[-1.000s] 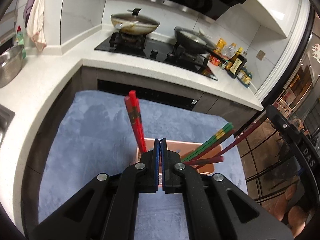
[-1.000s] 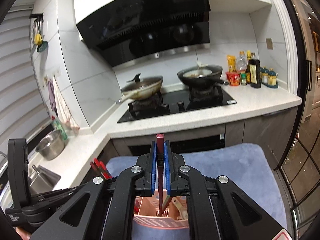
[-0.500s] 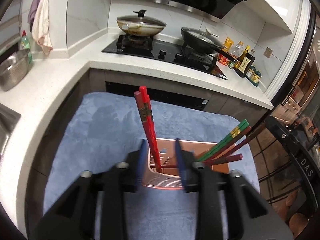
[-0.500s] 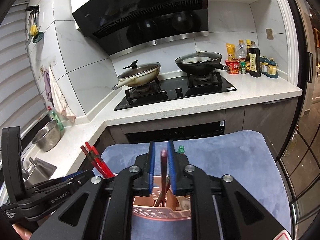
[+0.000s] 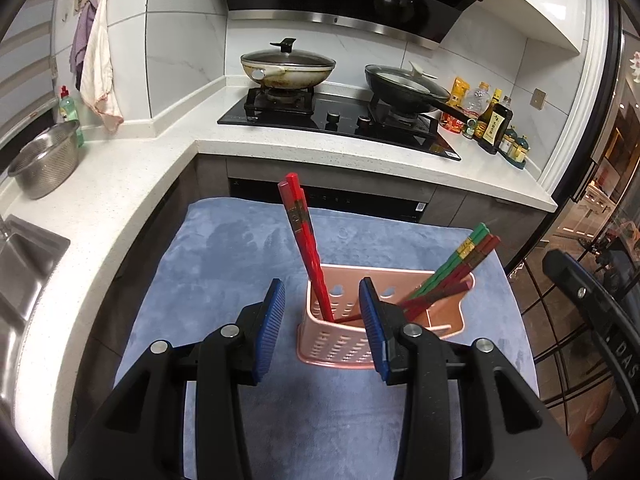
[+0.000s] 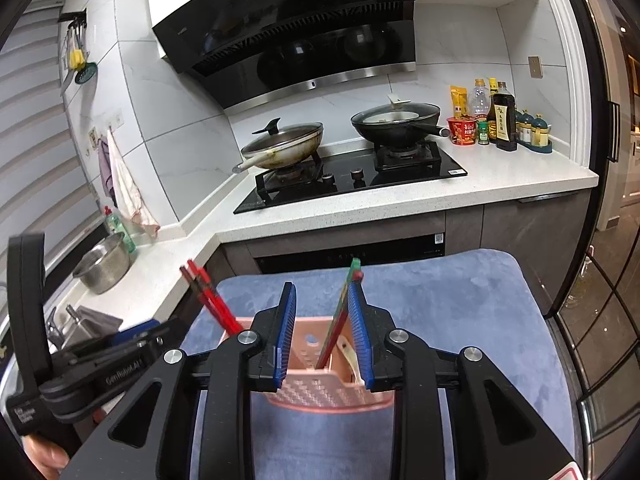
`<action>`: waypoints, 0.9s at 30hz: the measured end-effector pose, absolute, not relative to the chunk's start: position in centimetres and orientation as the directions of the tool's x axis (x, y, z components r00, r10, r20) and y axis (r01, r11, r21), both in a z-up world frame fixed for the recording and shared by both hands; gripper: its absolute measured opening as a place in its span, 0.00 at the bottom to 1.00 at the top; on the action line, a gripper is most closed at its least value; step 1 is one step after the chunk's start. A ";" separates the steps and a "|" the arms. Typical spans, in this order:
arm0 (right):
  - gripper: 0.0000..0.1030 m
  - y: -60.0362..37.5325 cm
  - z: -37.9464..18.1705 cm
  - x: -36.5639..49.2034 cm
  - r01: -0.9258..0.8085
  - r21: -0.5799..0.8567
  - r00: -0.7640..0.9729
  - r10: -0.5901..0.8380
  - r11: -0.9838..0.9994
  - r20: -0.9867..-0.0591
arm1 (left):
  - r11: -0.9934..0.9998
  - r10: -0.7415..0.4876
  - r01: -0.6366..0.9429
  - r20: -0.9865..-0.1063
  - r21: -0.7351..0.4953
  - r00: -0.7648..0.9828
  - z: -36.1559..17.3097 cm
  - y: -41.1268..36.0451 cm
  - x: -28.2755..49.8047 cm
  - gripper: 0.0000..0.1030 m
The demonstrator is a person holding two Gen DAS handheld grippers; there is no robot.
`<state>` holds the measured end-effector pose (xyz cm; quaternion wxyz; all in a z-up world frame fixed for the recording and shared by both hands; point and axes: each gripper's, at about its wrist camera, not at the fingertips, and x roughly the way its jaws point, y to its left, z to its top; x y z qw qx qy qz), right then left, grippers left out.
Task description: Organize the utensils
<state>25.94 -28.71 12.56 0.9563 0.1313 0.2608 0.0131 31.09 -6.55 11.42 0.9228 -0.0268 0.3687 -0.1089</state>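
A pink perforated utensil holder [image 5: 340,350] stands on a blue mat [image 5: 224,264]. Red chopsticks [image 5: 304,240] stand in its left compartment. Green and dark red chopsticks [image 5: 452,272] lean out of its right side. My left gripper [image 5: 322,324] is open and empty, just in front of the holder. In the right wrist view the holder [image 6: 320,390] sits right below my right gripper [image 6: 322,328], which is open. The green and dark red chopsticks [image 6: 340,320] stand free between its fingers, close to the right pad. The red chopsticks [image 6: 210,300] show at left.
White countertop [image 5: 120,184] wraps the left and back. A steel colander [image 5: 44,160] and sink [image 5: 20,264] are at left. A hob with two pans [image 5: 288,68] is behind. Bottles [image 5: 492,120] stand at the back right. The left gripper's body [image 6: 80,368] shows at lower left.
Both grippers have opened. The right gripper let go of the dark red chopstick, which now stands in the holder. The left gripper drew back and up from the holder.
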 end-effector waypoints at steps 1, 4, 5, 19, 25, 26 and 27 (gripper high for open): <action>0.26 -28.6 12.5 25.6 0.044 0.251 0.862 0.091 0.967 -0.499 | 0.976 -0.213 0.181 -0.672 -0.118 0.709 11.5 -6.6 30.7 0.36; 0.27 -28.5 12.2 24.3 0.041 0.254 0.853 0.098 0.966 -0.512 | 0.977 -0.211 0.183 -0.667 -0.113 0.714 11.8 -6.5 29.7 0.41; 0.27 -28.4 12.2 24.0 0.042 0.254 0.852 0.098 0.966 -0.515 | 0.978 -0.204 0.181 -0.663 -0.105 0.720 12.0 -6.5 29.3 0.43; 0.31 -27.6 11.1 18.6 0.071 0.180 0.814 0.048 0.981 -0.579 | 0.983 -0.164 0.179 -0.631 -0.041 0.758 13.0 -6.4 24.5 0.58; 0.31 -26.9 10.5 16.5 0.074 0.144 0.801 0.027 0.987 -0.598 | 0.984 -0.154 0.175 -0.637 -0.029 0.756 12.3 -6.2 22.9 0.60; 0.31 -26.8 10.4 16.4 0.074 0.142 0.799 0.027 0.987 -0.601 | 0.984 -0.150 0.174 -0.637 -0.025 0.756 12.2 -6.2 22.6 0.60; 0.31 -26.8 10.2 16.1 0.072 0.140 0.797 0.027 0.987 -0.604 | 0.985 -0.146 0.173 -0.638 -0.020 0.756 12.1 -6.2 22.4 0.60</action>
